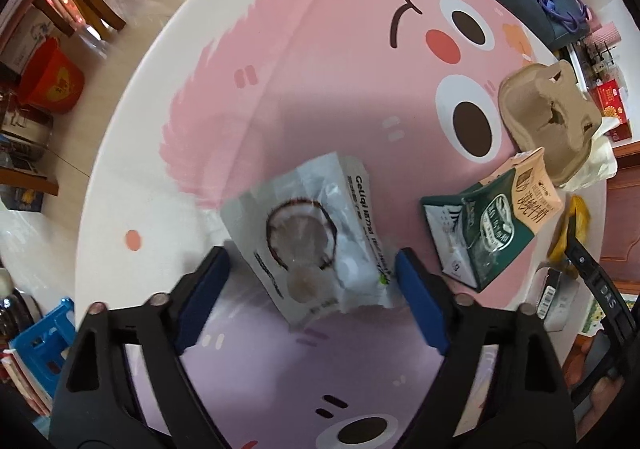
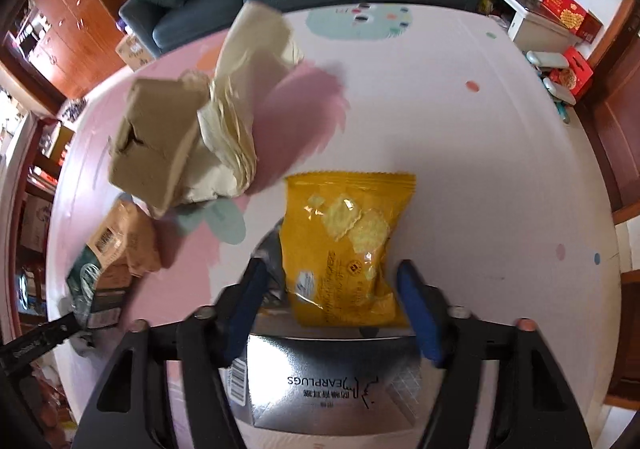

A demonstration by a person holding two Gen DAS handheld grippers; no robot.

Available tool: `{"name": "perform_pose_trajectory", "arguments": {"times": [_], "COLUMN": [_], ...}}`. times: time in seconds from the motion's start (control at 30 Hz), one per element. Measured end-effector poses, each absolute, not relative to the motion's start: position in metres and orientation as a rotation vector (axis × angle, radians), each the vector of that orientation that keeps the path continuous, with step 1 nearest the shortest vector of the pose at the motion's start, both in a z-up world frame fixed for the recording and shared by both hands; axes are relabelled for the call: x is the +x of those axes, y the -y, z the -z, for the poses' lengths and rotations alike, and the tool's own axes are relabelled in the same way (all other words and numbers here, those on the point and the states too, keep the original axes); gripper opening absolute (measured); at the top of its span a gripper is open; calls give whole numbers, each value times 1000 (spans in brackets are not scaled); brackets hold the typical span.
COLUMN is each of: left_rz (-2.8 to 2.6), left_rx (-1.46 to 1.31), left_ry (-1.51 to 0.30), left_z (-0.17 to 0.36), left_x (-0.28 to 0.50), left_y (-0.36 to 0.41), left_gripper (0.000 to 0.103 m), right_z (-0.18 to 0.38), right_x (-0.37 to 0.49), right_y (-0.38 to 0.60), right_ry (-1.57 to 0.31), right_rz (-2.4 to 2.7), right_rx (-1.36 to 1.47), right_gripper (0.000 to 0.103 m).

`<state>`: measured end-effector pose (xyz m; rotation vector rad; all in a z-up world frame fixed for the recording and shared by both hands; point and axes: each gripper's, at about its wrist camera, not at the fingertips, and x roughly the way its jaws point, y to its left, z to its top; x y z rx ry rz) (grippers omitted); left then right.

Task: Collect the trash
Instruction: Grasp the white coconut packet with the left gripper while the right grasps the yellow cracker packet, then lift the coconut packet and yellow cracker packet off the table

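The left tool stands wide open, its blue pads on either side of a grey-white coconut wrapper without gripping it. The wrapper is flat and crinkled, printed with a halved coconut, its near end torn and ragged; it lies on the pink cartoon-printed bench, well in from the edges.

Toward the right edge in the left view sit a green and tan milk carton, tipped on its side, and beyond it a brown pulp cup tray resting on crumpled cream paper.

The right tool is also wide open, straddling a yellow cracker packet without closing on it. The packet is glossy, with a zigzag top seal, pictures of square crackers, and a creased lower end. It lies partly on a silver box marked EARPLUGS, near the bench's near edge. The tray and cream paper lie to its left, apart from it.
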<state>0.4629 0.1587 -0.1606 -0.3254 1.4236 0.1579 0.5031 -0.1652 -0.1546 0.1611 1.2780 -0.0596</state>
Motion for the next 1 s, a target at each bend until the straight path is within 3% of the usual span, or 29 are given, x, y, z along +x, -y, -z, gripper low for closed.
{"name": "perform_pose_trajectory", "arguments": {"times": [0.07,0.13,0.2,0.23,0.67,1.0], "left_rz": [-174,-163,-126,-122,-41,46], "left_rx": [-304,-304,-351,-364,-304,-268], "left_ry": [-1414,-1393,-1392,-1392,-1331,-1261], "left_z": [158,152,151,152,110,54], "left_x": [460,457,454,452,411,323], "left_y": [-159,-159,-163,-164,-136,-116], "left_gripper": [61,33,23,10,9,9], "right_z": [160,162,164,162,96,30], "right_x": [507,508,509,509,474,358], "right_y": [161,162,163,164,184,163], "right_ry": [-1272,-1269,-1263,-1248,-1097,-1033], "right_rz": [63,60,50,50,-13,-121], "right_rx": [110,97,109,111,213,218], "right_gripper": [45,43,42,41,40,40]}}
